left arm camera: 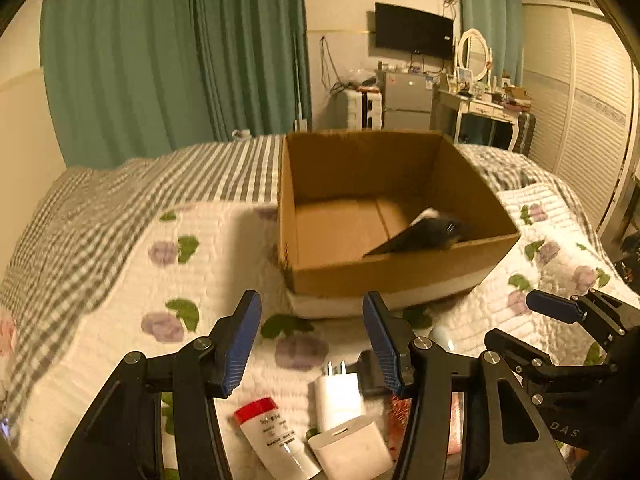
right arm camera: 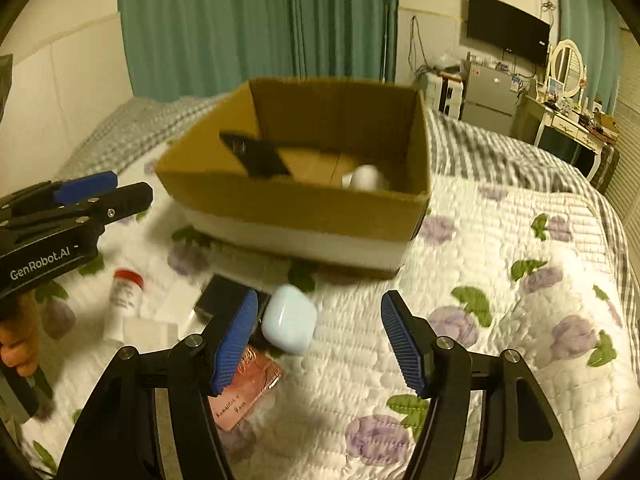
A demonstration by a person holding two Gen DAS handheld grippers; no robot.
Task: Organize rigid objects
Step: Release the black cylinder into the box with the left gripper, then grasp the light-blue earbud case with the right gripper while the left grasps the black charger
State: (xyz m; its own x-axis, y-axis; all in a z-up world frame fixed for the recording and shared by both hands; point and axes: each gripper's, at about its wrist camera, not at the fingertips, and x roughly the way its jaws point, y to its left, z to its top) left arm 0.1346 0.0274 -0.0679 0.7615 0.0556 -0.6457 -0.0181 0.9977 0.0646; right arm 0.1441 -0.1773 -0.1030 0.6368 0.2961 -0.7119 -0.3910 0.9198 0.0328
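Pale blue rounded case lies on quilt, glossy, closed.

Both tongs are matte black linkages with silver round screw heads at the pivots and blue ribbed pads on their fingers. The left tongs, at the frame's left edge, carry white "GenRobot.AI" lettering, and bare fingers show beneath them.

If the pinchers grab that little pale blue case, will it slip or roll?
The case looks smooth and glossy, so it may slip between the jaws. Its rounded corners could let it tip, though the soft quilt probably keeps it from rolling far. It seems hard, not squishy.
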